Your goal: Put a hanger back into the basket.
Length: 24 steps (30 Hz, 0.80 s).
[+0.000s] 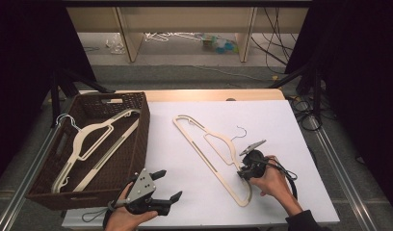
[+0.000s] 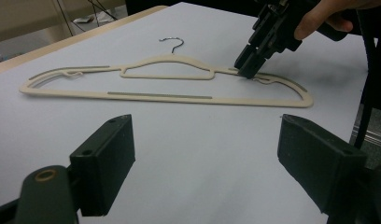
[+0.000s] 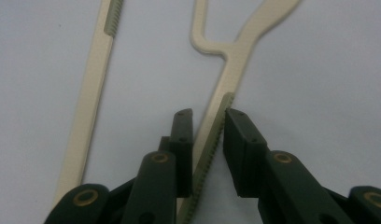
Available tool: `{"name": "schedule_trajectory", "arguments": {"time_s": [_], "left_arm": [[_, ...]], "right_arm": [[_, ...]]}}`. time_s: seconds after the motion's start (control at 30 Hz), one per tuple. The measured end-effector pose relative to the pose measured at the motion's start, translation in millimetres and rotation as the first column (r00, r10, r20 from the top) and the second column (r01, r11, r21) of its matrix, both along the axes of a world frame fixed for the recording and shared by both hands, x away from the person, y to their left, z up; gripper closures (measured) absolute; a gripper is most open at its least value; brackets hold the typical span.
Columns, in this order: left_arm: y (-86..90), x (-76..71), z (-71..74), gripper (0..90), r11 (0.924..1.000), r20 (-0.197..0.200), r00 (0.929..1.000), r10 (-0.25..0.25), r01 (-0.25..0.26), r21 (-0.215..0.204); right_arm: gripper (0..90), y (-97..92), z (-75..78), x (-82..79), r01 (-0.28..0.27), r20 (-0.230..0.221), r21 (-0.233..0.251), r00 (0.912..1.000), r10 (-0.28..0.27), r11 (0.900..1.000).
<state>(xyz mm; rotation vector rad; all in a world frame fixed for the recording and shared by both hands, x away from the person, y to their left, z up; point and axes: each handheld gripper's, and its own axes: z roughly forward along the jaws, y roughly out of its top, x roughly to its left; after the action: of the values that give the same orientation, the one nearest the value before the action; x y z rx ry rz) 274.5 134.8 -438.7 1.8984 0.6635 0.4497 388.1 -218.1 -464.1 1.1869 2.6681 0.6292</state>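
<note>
On the white desk [image 1: 185, 159], right of centre, lies a flat cream hanger [image 1: 211, 154], its metal hook [image 1: 240, 131] pointing toward the desk's right edge and its long straight bar running diagonally from far left to near right. At the near-right shoulder arm of that hanger the right hand-held gripper [image 1: 242, 173] has its two black jaws set one on each side of the thin arm; in the right gripper view [image 3: 208, 140] the ribbed strip of the arm passes between the pads, which pinch it. Nearer the front edge of the desk, the left hand-held gripper [image 1: 168, 185] is held above the surface with its jaws spread wide and nothing between them. Along the left side a dark woven basket [image 1: 137, 144] holds a second cream hanger [image 1: 93, 144].
</note>
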Motion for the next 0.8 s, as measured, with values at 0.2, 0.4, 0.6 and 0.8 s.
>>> {"name": "schedule_trajectory", "arguments": {"time_s": [0.2,0.4,0.6,0.8], "left_arm": [[-0.2,-1.0,-0.3,19.2,1.0,-0.003,1.0,0.001,-0.001,0.002],[1.2,0.2,-0.5,19.4,0.9999,0.001,1.0,-0.006,0.006,0.011],[0.2,0.1,-1.9,19.5,1.0,-0.01,0.9999,0.001,-0.001,0.006],[0.7,1.2,-2.4,19.6,0.9997,-0.003,0.9999,-0.015,0.015,0.022]], "right_arm": [[76.8,-11.4,2.4,2.2,0.001,-0.031,-0.01,0.9995,-0.001,0.9999],[77.8,-27.9,4.2,-0.1,-0.075,-0.049,-0.014,0.9961,0.074,0.9971],[77.9,-39.5,5.5,-6.4,-0.177,-0.064,-0.021,0.9824,0.176,0.9839],[77.8,-46.0,5.9,-10.6,-0.255,-0.072,-0.024,0.965,0.252,0.9668]]}}
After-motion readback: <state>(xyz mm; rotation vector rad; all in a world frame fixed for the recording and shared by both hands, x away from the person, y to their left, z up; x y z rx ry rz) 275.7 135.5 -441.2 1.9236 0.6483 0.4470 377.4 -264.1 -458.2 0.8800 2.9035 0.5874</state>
